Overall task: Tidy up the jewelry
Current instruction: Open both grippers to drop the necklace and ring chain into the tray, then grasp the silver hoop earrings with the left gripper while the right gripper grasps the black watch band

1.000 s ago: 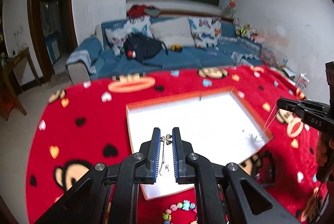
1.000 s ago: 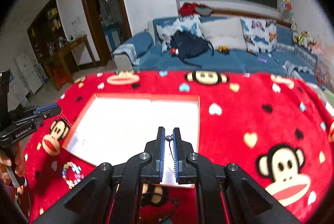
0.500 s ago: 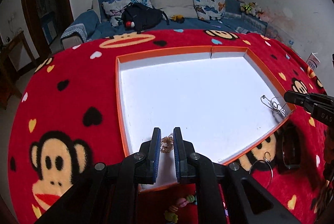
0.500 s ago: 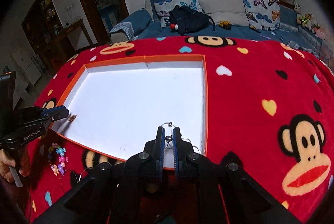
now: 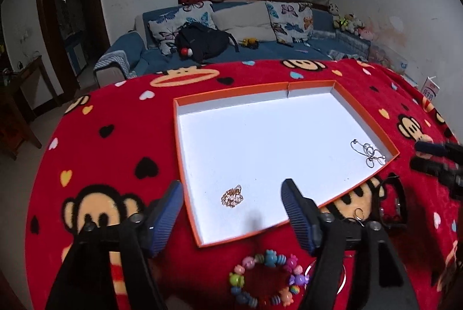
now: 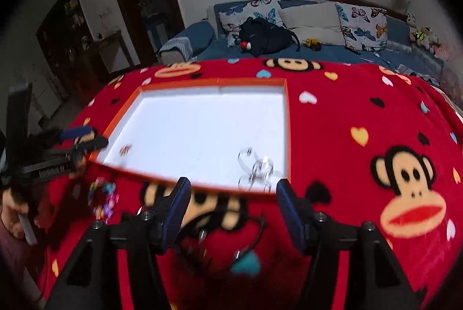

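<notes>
An orange-rimmed white tray (image 5: 231, 91) lies on the red monkey blanket; it also shows in the right wrist view (image 6: 202, 83). A small gold chain (image 5: 232, 196) lies bunched in the tray's near left corner, in front of my open, empty left gripper (image 5: 232, 200). A silver necklace (image 5: 367, 151) lies in the tray's right corner; in the right wrist view the silver necklace (image 6: 257, 165) lies just ahead of my open, empty right gripper (image 6: 233, 194). A colourful bead bracelet (image 5: 266, 278) lies on the blanket below the tray.
A silver ring (image 5: 358, 214) and a dark strap (image 5: 396, 203) lie on the blanket right of the tray's front edge. A blue sofa (image 5: 231, 49) with cushions and a black bag stands behind the table. The right wrist view is blurred.
Both grippers have opened and pulled back. The gold chain dropped from the left one into the tray, the silver necklace from the right one.
</notes>
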Tool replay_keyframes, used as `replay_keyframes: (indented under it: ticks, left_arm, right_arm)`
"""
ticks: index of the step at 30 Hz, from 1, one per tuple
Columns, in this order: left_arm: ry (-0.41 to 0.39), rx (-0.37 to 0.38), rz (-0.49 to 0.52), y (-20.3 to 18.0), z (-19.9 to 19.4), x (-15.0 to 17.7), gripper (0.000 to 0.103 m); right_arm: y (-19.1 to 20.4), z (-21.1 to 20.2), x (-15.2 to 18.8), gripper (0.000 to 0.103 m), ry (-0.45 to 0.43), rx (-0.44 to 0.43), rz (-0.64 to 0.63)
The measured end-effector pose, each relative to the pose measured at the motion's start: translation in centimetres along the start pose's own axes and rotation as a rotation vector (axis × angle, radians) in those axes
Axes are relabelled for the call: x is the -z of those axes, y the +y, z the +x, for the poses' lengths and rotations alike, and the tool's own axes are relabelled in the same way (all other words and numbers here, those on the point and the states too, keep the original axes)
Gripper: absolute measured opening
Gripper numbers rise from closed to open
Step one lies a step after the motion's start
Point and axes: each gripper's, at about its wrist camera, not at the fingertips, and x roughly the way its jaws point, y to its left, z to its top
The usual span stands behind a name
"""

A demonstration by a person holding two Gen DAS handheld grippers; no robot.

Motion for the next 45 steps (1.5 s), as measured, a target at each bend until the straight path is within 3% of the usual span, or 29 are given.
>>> replay_keyframes:
  ticks: [10, 20, 26, 33, 37, 41, 45]
  left_arm:
    - [-0.036, 0.000, -0.018, 0.5, -3.8, 3.0, 0.082]
    - [-0.034, 0.028, -0.049, 1.6, -4.3, 4.8, 0.082]
    - [-0.034, 0.054, -0.042, 1.9, -4.2, 5.2, 0.083]
    - [-0.039, 0.093, 0.017, 1.1, -4.6, 6.8, 0.083]
    - [-0.028, 0.119, 0.063, 0.2, -4.7, 7.8, 0.083]
    - [-0.021, 0.174, 0.122, -1.5, -4.9, 8.4, 0.083]
    - [0.011, 0.277, 0.215, -4.7, -4.6, 8.3, 0.083]
  right_arm:
    - [1.4, 0.6, 5.4, 0.070, 0.111, -0.020, 0.101]
    - [2.5, 2.7, 5.9, 0.083, 0.119, 0.054, 0.219]
    - [2.9, 3.6, 5.4, 0.083, 0.092, 0.144, 0.274]
    - [4.0, 4.2, 5.3, 0.083, 0.086, 0.215, 0.204]
    - [4.2, 4.2, 5.5, 0.073, 0.080, 0.252, 0.140]
    - [3.7, 3.8, 5.7, 0.063, 0.084, 0.232, 0.124]
    - [3.2, 3.2, 5.8, 0.057, 0.091, 0.199, 0.133]
